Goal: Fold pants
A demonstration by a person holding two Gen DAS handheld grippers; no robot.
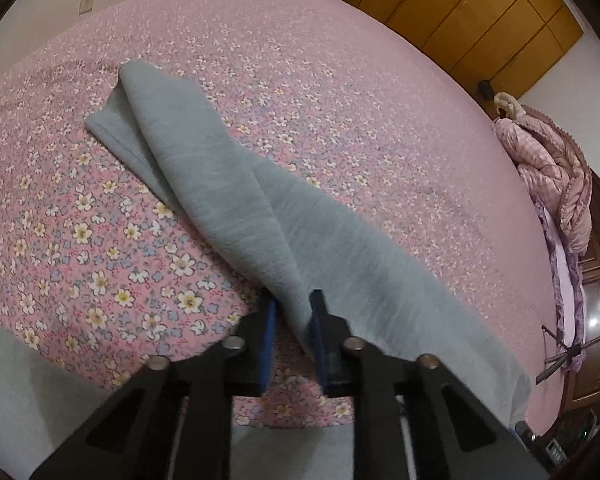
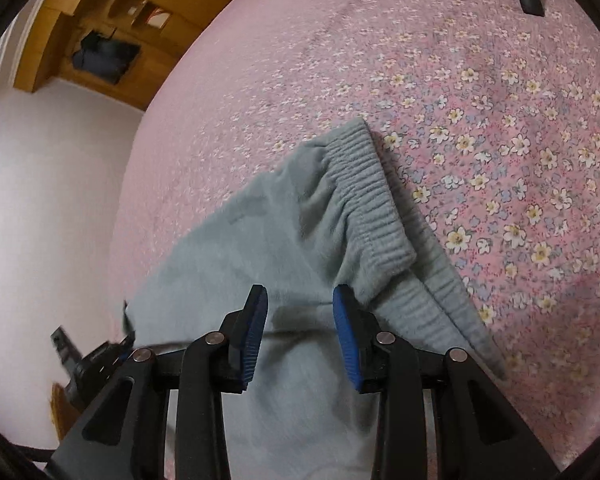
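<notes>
We are mid-fold: the grey pants [image 1: 236,200] lie on the bed [image 1: 340,80], legs trailing away from the left gripper [image 1: 294,312], whose fingers seem to pinch a fold. The right gripper [image 2: 300,312] sits at the waistband [image 2: 372,208], fingers apart — closing there comes next, we judge — then lifting together.

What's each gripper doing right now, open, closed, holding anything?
Left gripper: jaws partly closed on a fold of the grey pants.
Right gripper: jaws open, pants fabric lying between them, not clamped.
</notes>
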